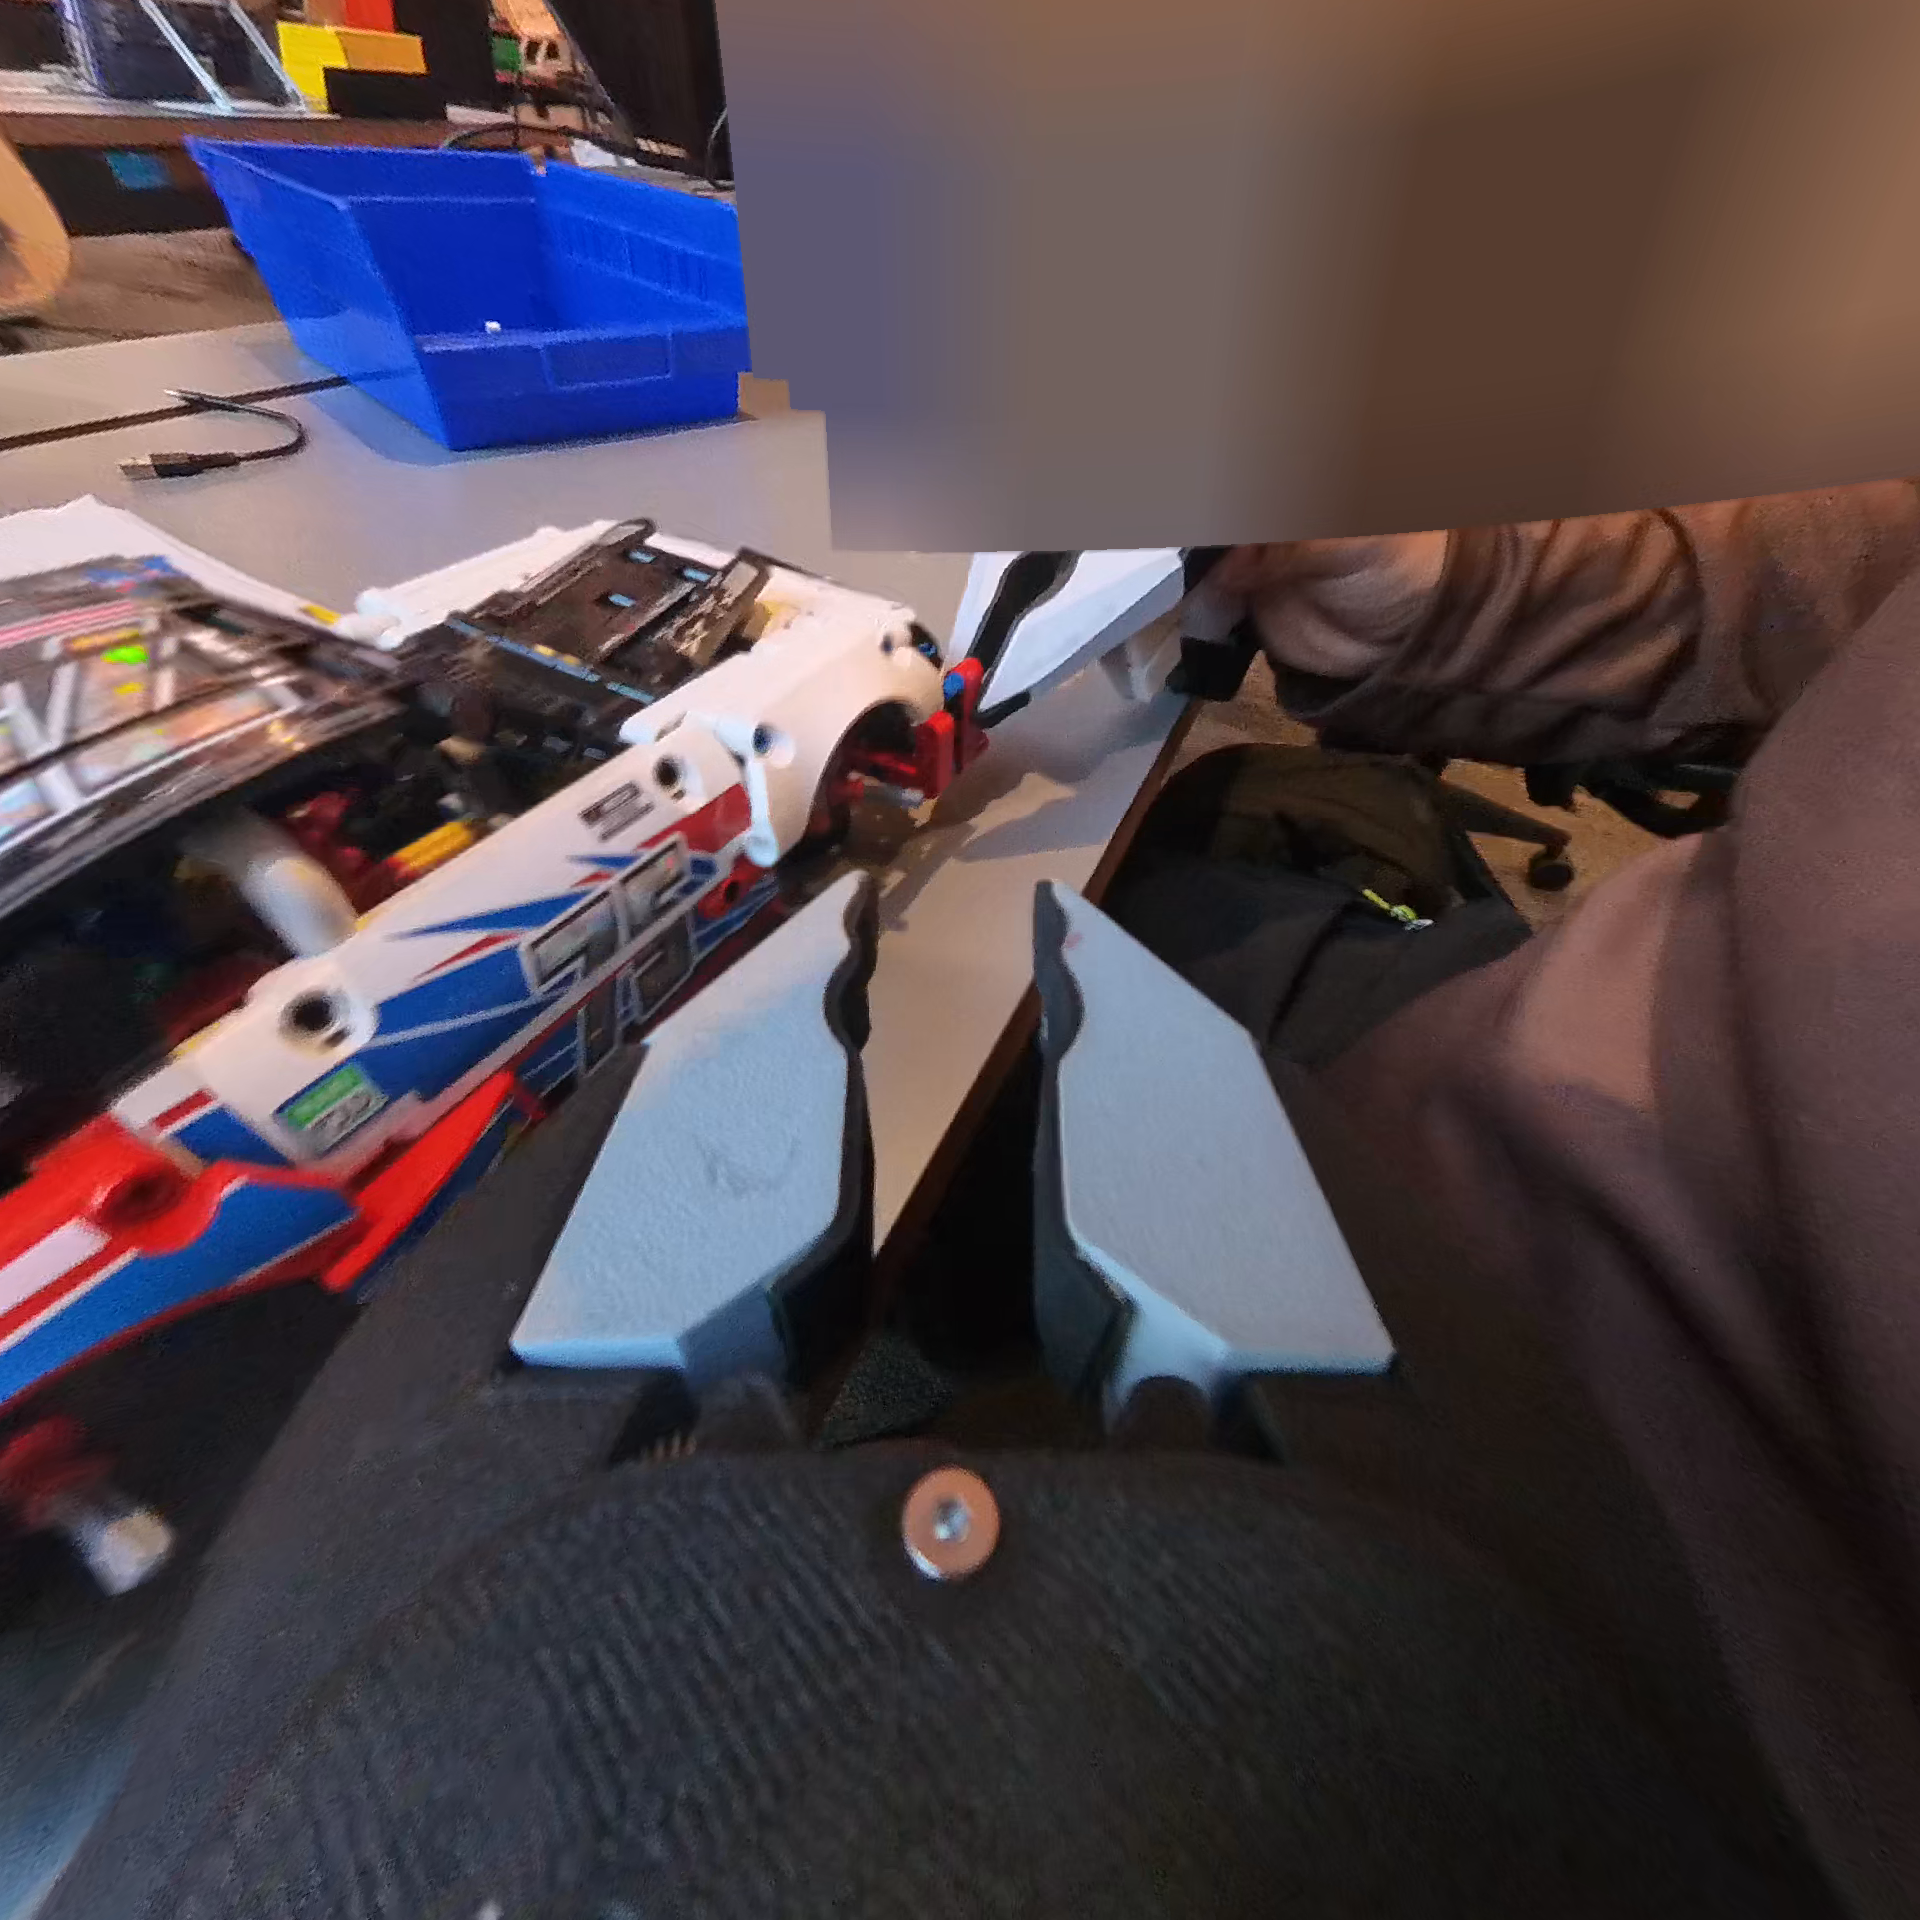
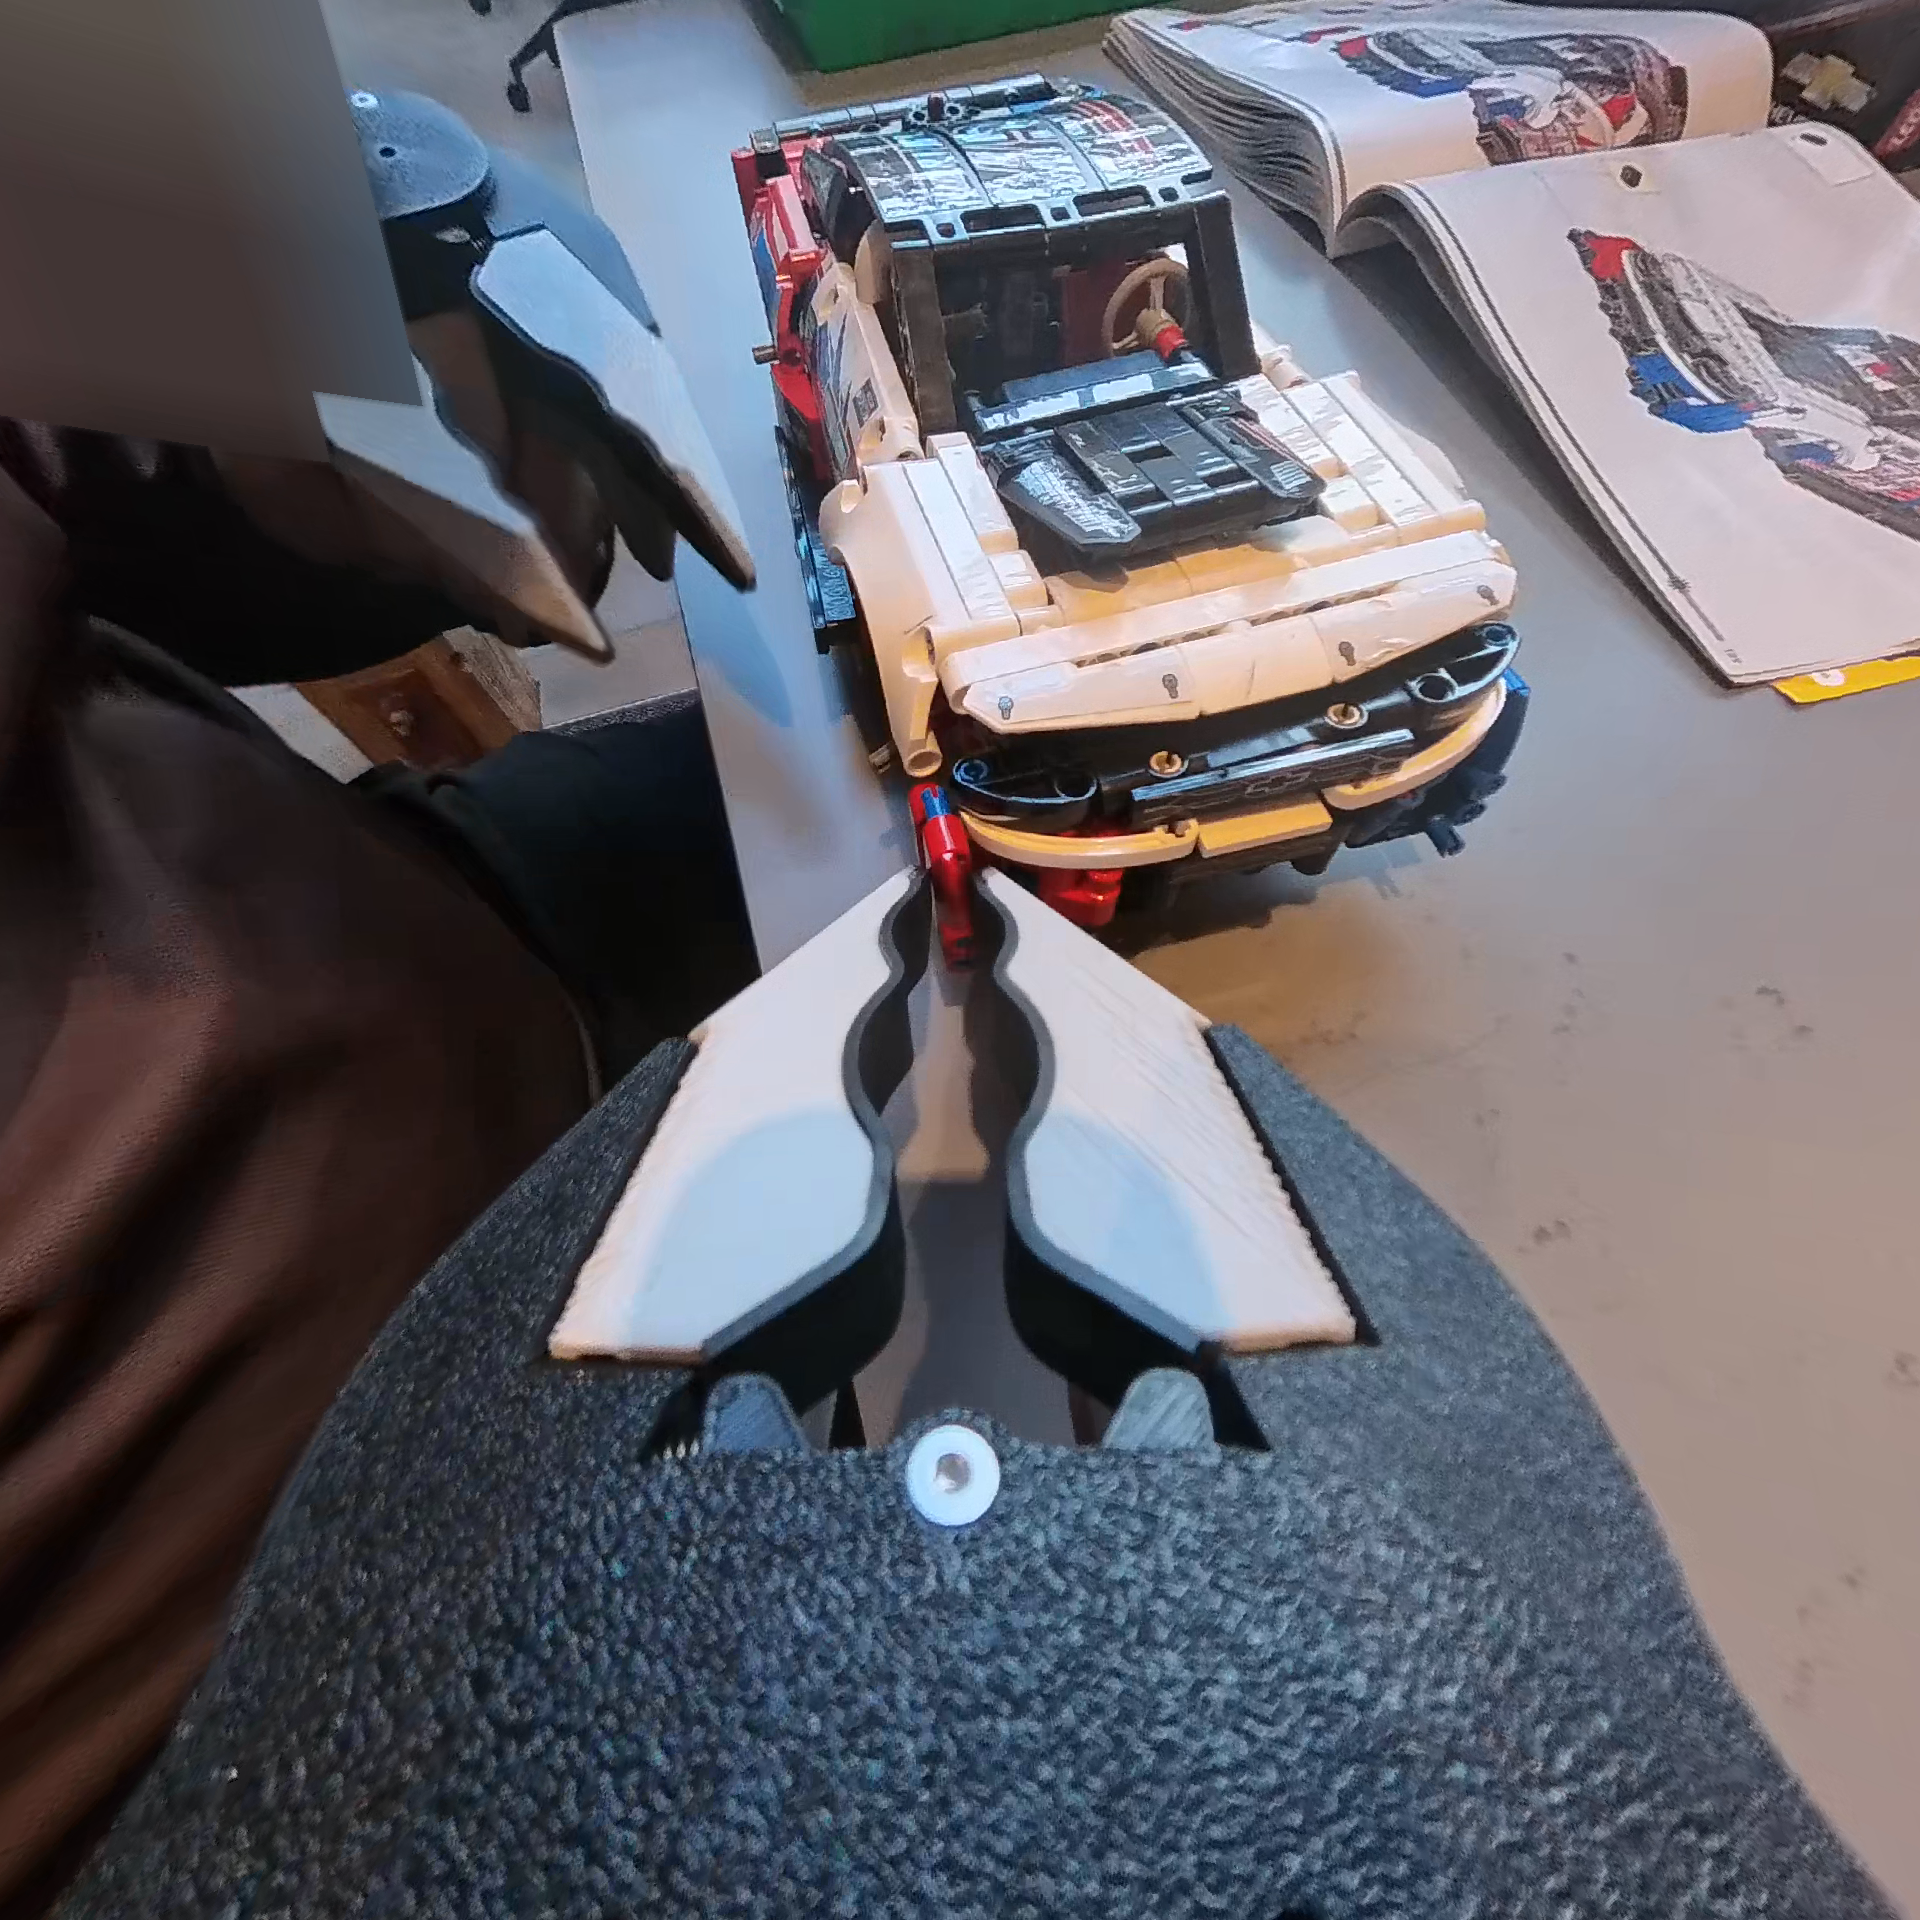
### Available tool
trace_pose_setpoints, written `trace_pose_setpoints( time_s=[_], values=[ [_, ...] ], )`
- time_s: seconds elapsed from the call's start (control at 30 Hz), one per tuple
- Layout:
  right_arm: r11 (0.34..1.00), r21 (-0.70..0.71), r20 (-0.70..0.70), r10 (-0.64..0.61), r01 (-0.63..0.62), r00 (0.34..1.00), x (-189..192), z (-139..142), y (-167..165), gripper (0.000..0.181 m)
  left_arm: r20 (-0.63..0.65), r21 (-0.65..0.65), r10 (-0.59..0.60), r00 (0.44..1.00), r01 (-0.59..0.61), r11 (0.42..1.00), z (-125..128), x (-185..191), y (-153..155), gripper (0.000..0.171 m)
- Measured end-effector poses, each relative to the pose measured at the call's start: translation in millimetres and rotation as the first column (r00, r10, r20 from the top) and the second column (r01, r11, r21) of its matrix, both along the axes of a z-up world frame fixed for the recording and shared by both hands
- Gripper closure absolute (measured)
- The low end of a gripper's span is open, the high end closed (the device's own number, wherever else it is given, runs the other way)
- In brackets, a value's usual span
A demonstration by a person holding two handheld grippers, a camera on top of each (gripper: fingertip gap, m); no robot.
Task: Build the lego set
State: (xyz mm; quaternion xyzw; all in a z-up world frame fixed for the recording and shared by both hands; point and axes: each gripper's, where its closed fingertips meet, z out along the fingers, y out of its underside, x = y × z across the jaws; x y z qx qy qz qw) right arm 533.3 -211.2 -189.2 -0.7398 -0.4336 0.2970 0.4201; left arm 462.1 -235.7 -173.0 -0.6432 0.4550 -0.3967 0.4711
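Car: your lego car (image 2: 1091,499) sits on the grey table (image 2: 1558,1039), nose toward your right gripper, white hood, black vented panel, black roof cage, with red-and-blue striping along its side in the left wrist view.
Red piece: a small red connector (image 2: 951,862) stands at the front corner by the bumper, just beside the table edge.
Right gripper: your right gripper (image 2: 948,883) has its tips pinching that red connector.
Left gripper: your left gripper (image 1: 956,894) hangs over the table edge beside the car's flank, fingers spread, nothing between them.
Edge: the car runs close along the near edge.
Room: bare tabletop to the right of the nose; an open instruction booklet (image 2: 1714,364) farther off, a blue bin (image 1: 499,291) beyond the car.
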Motion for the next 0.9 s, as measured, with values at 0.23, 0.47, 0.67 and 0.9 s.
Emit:
trace_pose_setpoints(
  time_s=[0.23, 0.47, 0.67, 0.9],
  values=[
    [1.000, -0.014, -0.007, 0.004, -0.005, 1.000, 0, 0, 0, 0.175, -0.043, -0.112, -0.028, 0.999, 0.023, 0.993, -8, 35, -11, 0.142],
    [0.999, -0.043, -0.020, 0.016, -0.017, 1.000, 0, 0, -1, 0.175, -0.097, -0.134, 0.031, 0.995, -0.044, 0.990, -12, 53, 4, 0.136],
    [0.996, -0.083, -0.072, 0.013, -0.019, 0.997, 0, 4, 2, 0.176, -0.080, -0.110, 0.045, 0.996, -0.054, 0.993, -7, 58, 10, 0.135],
    [0.996, -0.087, -0.067, 0.022, -0.028, 0.998, -1, 3, 1, 0.176, -0.097, -0.081, 0.035, 0.995, -0.043, 0.996, -10, 64, 7, 0.134]
  ],
)
